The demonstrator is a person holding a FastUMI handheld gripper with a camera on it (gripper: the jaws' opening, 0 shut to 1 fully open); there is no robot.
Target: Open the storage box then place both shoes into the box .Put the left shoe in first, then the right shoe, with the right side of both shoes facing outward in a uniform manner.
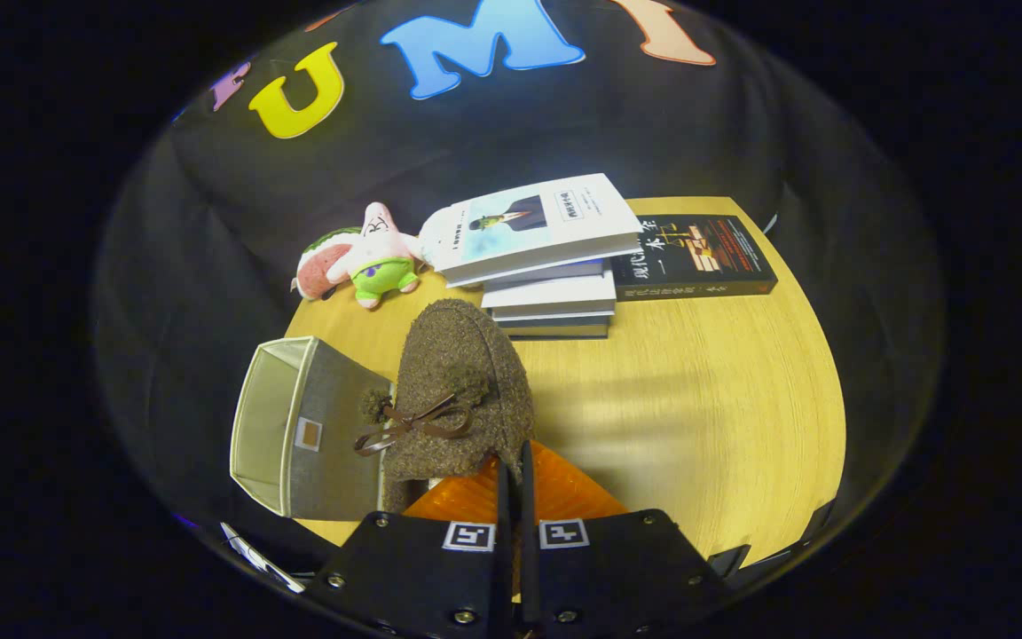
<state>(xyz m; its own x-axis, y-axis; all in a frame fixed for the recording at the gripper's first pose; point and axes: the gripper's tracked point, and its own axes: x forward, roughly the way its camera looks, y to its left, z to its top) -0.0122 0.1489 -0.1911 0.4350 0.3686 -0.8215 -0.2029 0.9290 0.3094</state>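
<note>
Gripper [511, 461] at bottom centre, fingers nearly closed, pinching the heel rim of the shoe [462, 390]. Shoe at frame centre, toe pointing away, hanging or resting just right of the box [298, 435], touching its wall. Box at lower left, open toward the left. Fuzzy fabric, bow on top: likely light, soft, easily crushed, prone to swing. Best held by the stiffer heel collar, not the bow.
</note>
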